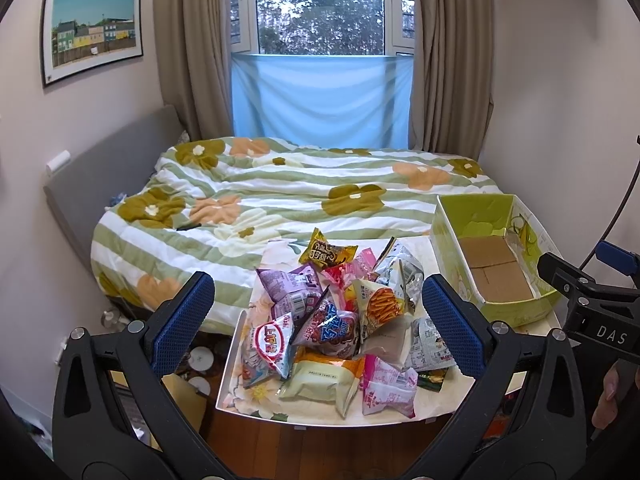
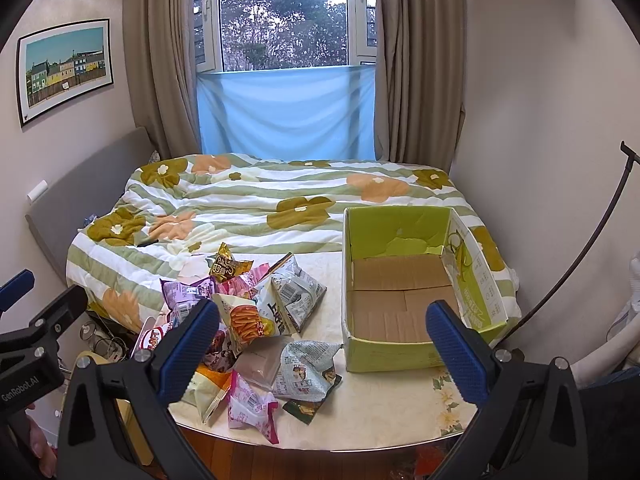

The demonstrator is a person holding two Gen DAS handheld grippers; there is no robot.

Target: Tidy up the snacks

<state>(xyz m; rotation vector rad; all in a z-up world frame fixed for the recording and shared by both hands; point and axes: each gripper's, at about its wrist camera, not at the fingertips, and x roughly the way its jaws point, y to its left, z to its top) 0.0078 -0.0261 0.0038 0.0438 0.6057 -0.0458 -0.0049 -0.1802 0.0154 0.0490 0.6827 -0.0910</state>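
Observation:
A pile of several snack packets (image 1: 336, 320) lies on a white floral table (image 1: 400, 412); it also shows in the right wrist view (image 2: 248, 320). An empty green cardboard box (image 1: 496, 256) stands to the pile's right, also in the right wrist view (image 2: 404, 292). My left gripper (image 1: 316, 320) is open and empty, held above and before the pile. My right gripper (image 2: 320, 340) is open and empty, between the pile and the box. Each gripper shows at the edge of the other's view, the right one (image 1: 592, 296) and the left one (image 2: 36, 320).
A bed with a green striped flower quilt (image 1: 288, 192) lies just behind the table. A grey headboard (image 1: 108, 184) is at the left, curtains and a window (image 1: 320, 20) at the back. Clutter sits on the floor left of the table (image 1: 200, 360).

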